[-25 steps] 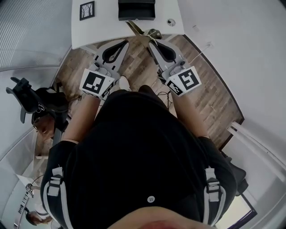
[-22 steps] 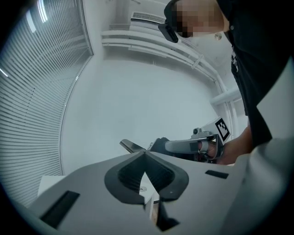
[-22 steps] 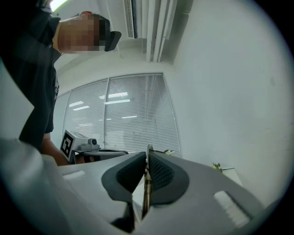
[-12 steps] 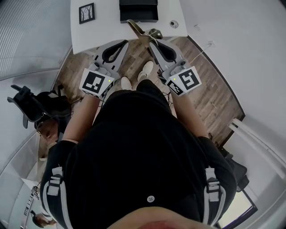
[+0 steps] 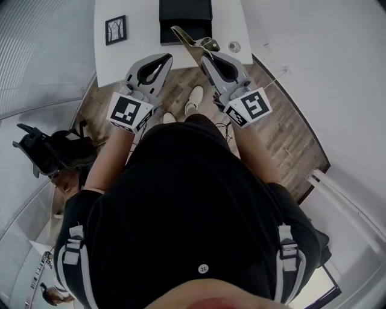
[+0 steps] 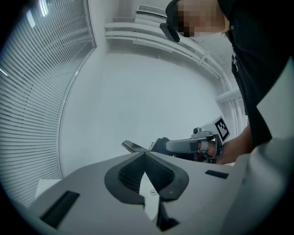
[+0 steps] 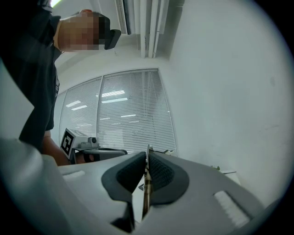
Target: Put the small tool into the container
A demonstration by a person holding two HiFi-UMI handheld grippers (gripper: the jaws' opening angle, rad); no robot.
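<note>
I carry the small tool in my right gripper, close to the black container.

My forearms reach forward and down, and each cube shows a black-and-white square marker. The right gripper (image 5: 209,58) pinches the small tool (image 5: 188,41), its metal tip over the white table (image 5: 139,36), toward the container (image 5: 186,18). The left gripper (image 5: 164,58) is pressed together on nothing. I can't quite see the container's inside.

Two tongs (image 5: 161,58) (image 5: 208,58), one tool (image 5: 188,40), one container (image 5: 185,17), one picture (image 5: 116,30), one table (image 5: 140,37)

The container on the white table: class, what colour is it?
The container is black, best seen in the head view.
</note>
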